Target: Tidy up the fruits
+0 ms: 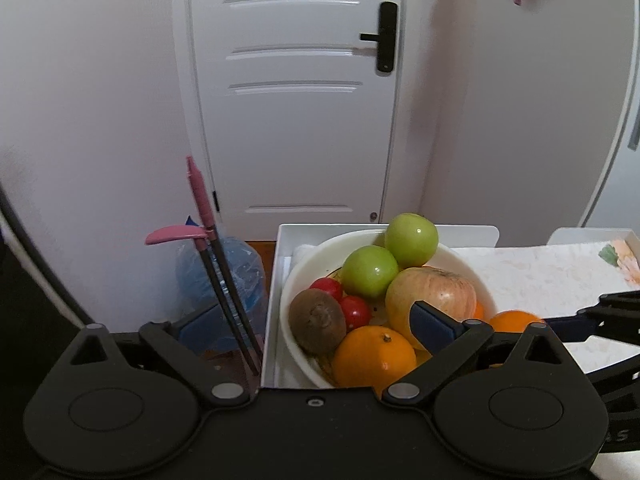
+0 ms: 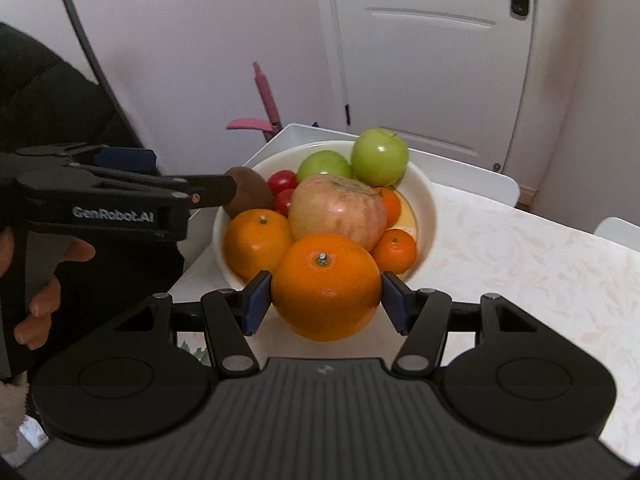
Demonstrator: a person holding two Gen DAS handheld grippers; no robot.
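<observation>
A large, round, dimpled orange [image 2: 326, 292] is pinched between the blue rubber pads [image 2: 256, 300] of the black plastic right gripper [image 2: 326, 300], one pad pressed to each side, stem end up. It is held just in front of the white, glossy, round ceramic bowl [image 2: 424, 188], above the pale patterned tabletop [image 2: 520, 280].

The left gripper [image 1: 316, 328] is spread wide with nothing between its pads; the right-hand pad [image 1: 432, 326] stands in front of the bowl's contents. The bowl is filled with a fuzzy brown kiwi [image 1: 318, 320], two smooth green apples [image 1: 370, 272], small glossy red tomatoes [image 1: 354, 312], a large streaked red-yellow apple [image 1: 436, 292] and further oranges [image 1: 374, 356].
</observation>
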